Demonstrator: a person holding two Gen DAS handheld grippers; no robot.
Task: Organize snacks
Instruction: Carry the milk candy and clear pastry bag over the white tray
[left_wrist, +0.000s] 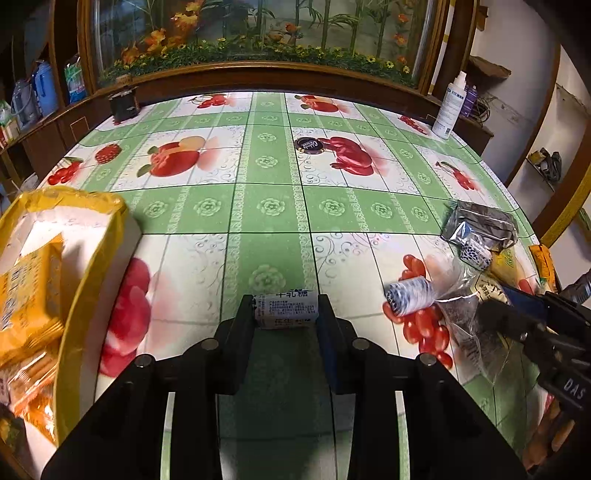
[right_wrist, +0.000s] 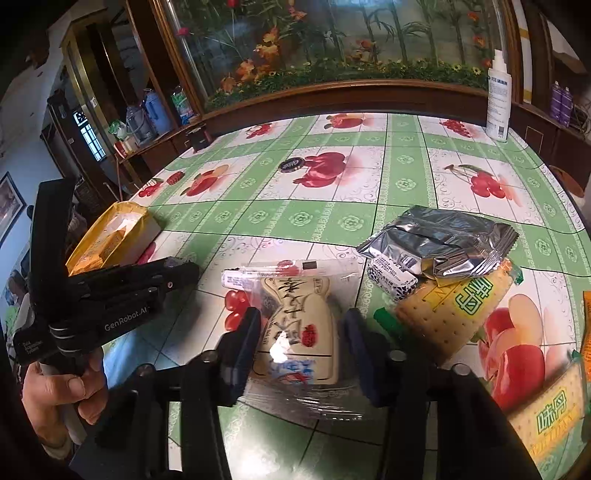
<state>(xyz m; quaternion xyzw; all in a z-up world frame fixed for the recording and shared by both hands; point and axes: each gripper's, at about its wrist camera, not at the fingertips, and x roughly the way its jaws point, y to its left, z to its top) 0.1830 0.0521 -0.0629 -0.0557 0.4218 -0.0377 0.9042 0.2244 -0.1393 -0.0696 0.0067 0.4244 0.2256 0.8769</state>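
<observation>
Over on the left, the yellow box (left_wrist: 55, 280) sits at the tabletop (left_wrist: 269, 206) edge with orange cracker packets (left_wrist: 29, 295) inside. Middle of the cloth lies open, only a dark round disc (left_wrist: 307, 145) far back. Left tongs (left_wrist: 286, 314) are clamped on a small white candy roll (left_wrist: 286, 309), held above the cloth. Right side, the snack pile: silver pouch (right_wrist: 439, 243), green-lettered cracker pack (right_wrist: 454, 310). Right tongs (right_wrist: 301, 332) stand apart, straddling the clear-wrapped cream snack (right_wrist: 295, 325).
</observation>
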